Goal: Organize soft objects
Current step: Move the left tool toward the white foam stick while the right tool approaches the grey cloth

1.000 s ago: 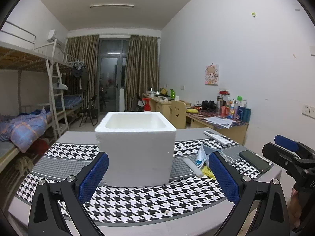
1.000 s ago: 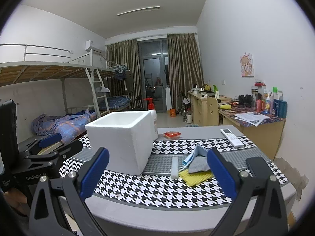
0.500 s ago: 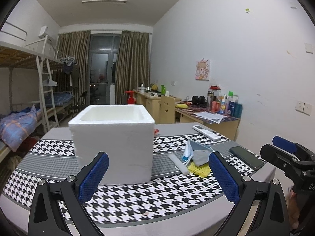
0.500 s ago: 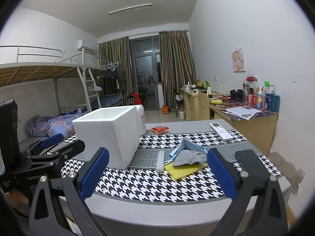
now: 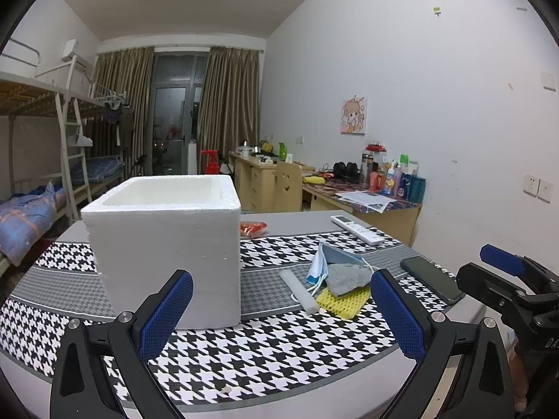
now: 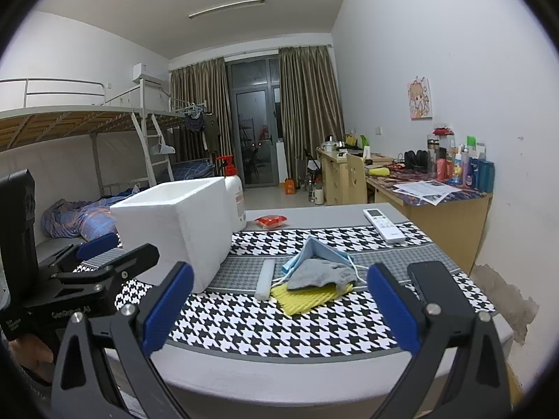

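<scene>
A pile of soft things lies on the houndstooth mat, right of the white foam box [image 5: 164, 244]: a blue face mask [image 5: 323, 256], a grey cloth [image 5: 349, 277] and a yellow mesh pad [image 5: 344, 302], with a white foam stick [image 5: 300, 289] beside them. My left gripper [image 5: 281, 281] is open and empty, above the table's near edge, with the box's right corner and the pile ahead. In the right wrist view the mask [image 6: 314, 248], grey cloth [image 6: 319, 276] and yellow pad [image 6: 311, 298] lie just ahead of my open, empty right gripper [image 6: 279, 272].
A black phone [image 6: 433, 282] lies at the mat's right edge, with a white remote [image 6: 382, 225] behind it. A red packet [image 6: 270, 221] and a red-pump bottle [image 6: 234, 192] stand behind the box [image 6: 178, 223]. The other gripper [image 6: 104, 265] hovers at left. Desks and bunk beds stand beyond.
Both views have swung to the right: the foam box slid left in frame and the soft pile came nearer the centre. Both grippers stayed open.
</scene>
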`<state>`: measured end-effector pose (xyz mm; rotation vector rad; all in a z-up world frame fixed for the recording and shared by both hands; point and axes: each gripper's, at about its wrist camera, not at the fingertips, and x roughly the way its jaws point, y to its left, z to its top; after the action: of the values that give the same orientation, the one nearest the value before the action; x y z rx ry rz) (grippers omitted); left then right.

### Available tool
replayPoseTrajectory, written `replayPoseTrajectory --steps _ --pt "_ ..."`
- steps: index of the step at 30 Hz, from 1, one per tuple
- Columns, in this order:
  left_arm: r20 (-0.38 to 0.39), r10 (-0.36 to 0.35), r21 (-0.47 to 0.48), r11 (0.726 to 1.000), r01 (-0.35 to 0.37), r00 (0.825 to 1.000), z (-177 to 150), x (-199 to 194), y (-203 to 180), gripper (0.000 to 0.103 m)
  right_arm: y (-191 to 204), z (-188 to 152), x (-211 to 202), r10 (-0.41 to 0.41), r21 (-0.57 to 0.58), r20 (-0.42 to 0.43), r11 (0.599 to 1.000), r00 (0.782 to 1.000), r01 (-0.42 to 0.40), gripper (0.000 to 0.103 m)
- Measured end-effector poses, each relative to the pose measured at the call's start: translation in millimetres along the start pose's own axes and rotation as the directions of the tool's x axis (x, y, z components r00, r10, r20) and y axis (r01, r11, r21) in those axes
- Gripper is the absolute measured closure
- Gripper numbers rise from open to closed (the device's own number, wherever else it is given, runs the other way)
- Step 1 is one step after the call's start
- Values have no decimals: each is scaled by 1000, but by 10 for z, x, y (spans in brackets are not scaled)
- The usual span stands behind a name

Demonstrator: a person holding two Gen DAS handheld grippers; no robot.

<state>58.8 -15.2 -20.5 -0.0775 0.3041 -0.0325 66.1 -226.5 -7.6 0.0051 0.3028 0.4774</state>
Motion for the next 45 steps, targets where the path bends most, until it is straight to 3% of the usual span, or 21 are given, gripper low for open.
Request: replayPoseTrajectory --steps 16,31,41,45 --pt "-94 -23 43 999 27 995 -5 543 -236 1 -331 15 477 -7 30 -77 1000 997 10 2" --pt "-205 -43 79 995 61 978 -55 980 -405 1 -518 57 688 -28 41 -137 999 990 34 2" --pt "-291 -46 67 995 68 956 -103 1270 -543 2 -713 53 877 -8 72 -183 997 983 21 2" --pt "-337 -17 70 997 43 941 -152 1414 -557 10 -793 54 956 -1 79 -197 997 980 17 2"
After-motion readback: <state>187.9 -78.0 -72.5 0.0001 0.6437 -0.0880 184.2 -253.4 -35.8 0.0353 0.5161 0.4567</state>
